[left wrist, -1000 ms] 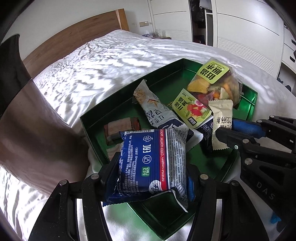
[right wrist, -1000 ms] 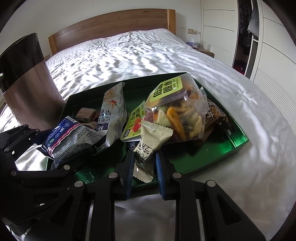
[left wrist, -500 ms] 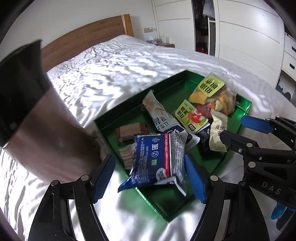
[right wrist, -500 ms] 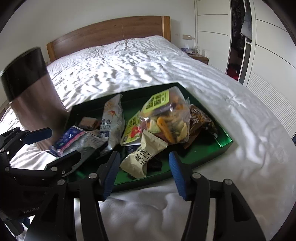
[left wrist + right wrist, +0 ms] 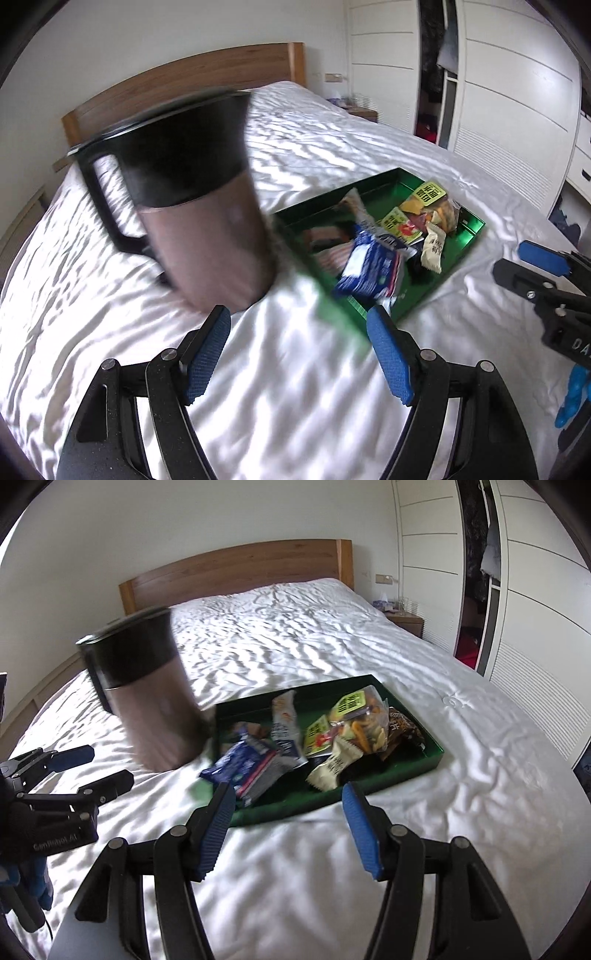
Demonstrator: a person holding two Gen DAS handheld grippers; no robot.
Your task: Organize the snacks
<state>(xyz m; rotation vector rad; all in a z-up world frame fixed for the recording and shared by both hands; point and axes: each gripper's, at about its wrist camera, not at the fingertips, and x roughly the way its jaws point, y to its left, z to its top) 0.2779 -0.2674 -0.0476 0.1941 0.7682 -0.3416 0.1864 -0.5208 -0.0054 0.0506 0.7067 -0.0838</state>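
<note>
A green tray (image 5: 406,771) (image 5: 458,262) lies on the white bed and holds several snack packs. A blue biscuit pack (image 5: 243,768) (image 5: 365,269) rests over its near left rim. A cream pack (image 5: 332,762) (image 5: 432,247) lies at the front, next to a clear bag of mixed crisps with a yellow label (image 5: 364,720) (image 5: 430,201). My left gripper (image 5: 299,354) is open and empty above the sheet, short of the tray; it also shows in the right wrist view (image 5: 88,768). My right gripper (image 5: 288,830) is open and empty, in front of the tray.
A tall brown jug with a black top and handle (image 5: 192,199) (image 5: 147,694) stands on the bed just left of the tray. The wooden headboard (image 5: 236,572) is at the back. White wardrobes (image 5: 535,590) line the right side.
Both grippers opened, let go of the blue biscuit pack and the cream pack, and pulled back from the tray. The packs now lie in the tray.
</note>
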